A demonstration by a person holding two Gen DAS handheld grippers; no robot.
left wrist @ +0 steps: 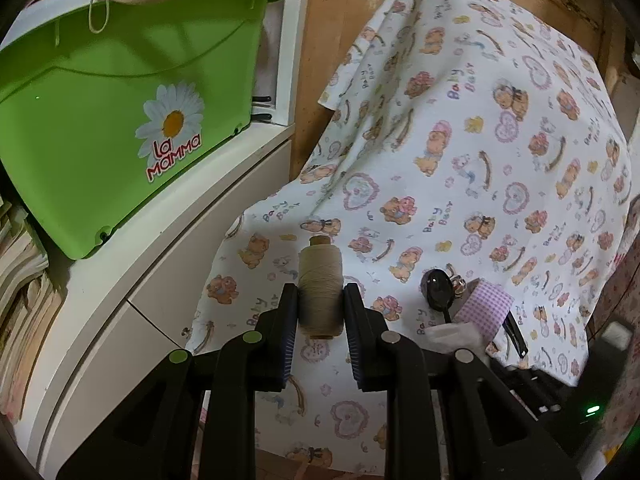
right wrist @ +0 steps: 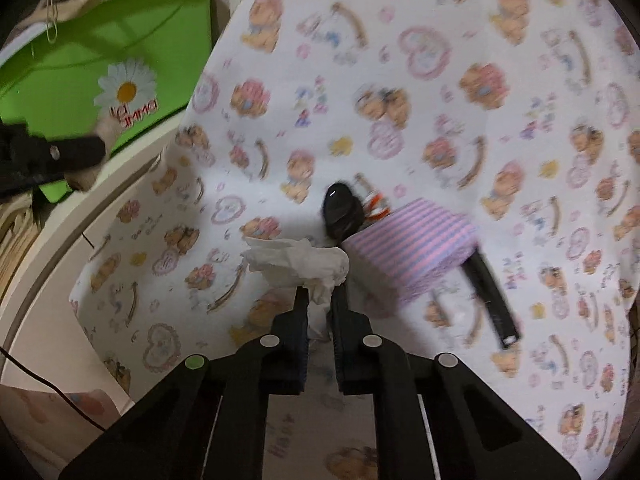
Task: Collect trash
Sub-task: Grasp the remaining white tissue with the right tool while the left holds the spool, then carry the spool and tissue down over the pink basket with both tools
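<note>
A beige thread spool (left wrist: 321,286) stands upright between the pads of my left gripper (left wrist: 321,300), which is shut on it above the bear-print cloth (left wrist: 460,152). In the right wrist view a crumpled white tissue (right wrist: 298,264) lies on the cloth, and my right gripper (right wrist: 320,300) is shut on its near edge. Just beyond the tissue lie a black plastic spoon (right wrist: 342,210) and a pink-and-purple striped roll (right wrist: 416,248). The left gripper with the spool (right wrist: 100,136) shows blurred at the left edge there.
A green tub (left wrist: 116,120) marked with a daisy sits on a white cabinet (left wrist: 168,280) to the left of the cloth-covered surface. A black stick-like object (right wrist: 494,300) lies behind the striped roll. Wooden panelling (left wrist: 332,40) rises behind. A thin cable (right wrist: 48,384) runs at lower left.
</note>
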